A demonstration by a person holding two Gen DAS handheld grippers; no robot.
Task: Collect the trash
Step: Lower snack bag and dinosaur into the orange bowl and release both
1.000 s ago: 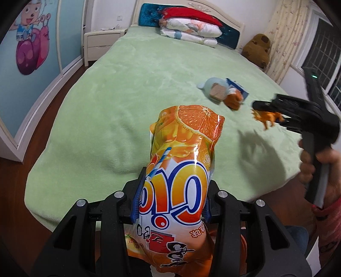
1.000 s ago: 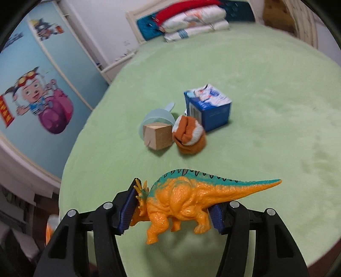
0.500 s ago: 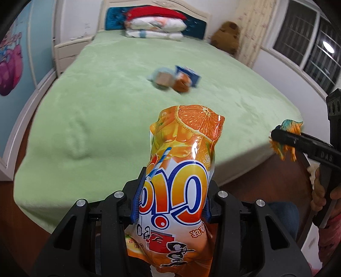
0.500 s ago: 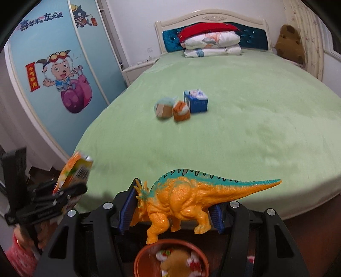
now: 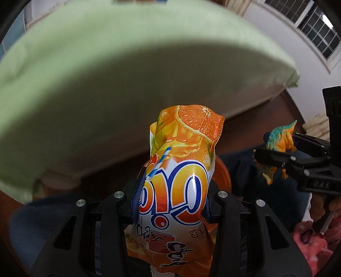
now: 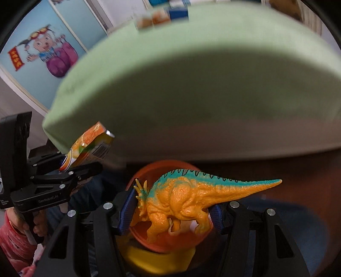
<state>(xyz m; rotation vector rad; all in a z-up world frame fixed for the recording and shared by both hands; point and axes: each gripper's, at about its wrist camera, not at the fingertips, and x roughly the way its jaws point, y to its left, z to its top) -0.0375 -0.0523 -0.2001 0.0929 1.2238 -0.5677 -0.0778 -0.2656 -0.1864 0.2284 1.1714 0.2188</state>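
Note:
My left gripper [image 5: 170, 200] is shut on an orange snack bag [image 5: 181, 170] printed with an orange slice; it also shows in the right wrist view [image 6: 85, 153]. My right gripper [image 6: 170, 211] is shut on an orange and teal toy dinosaur [image 6: 187, 198], also seen in the left wrist view [image 5: 279, 147]. Both grippers hang low past the foot of the green bed [image 6: 191, 74], over an orange bin [image 6: 162, 170] on the floor. The bin rim peeks out behind the bag [image 5: 223, 174].
A blue carton and small items [image 6: 162, 15] lie blurred far up on the bed. A cartoon wardrobe door [image 6: 42, 51] stands at left. A yellow object [image 6: 153, 260] lies below the bin. Dark wood floor [image 5: 245, 127] runs beside the bed, window [image 5: 315, 27] at right.
Both grippers have dropped and pulled back from the bed top to below its foot edge, over the orange bin. Both keep their holds.

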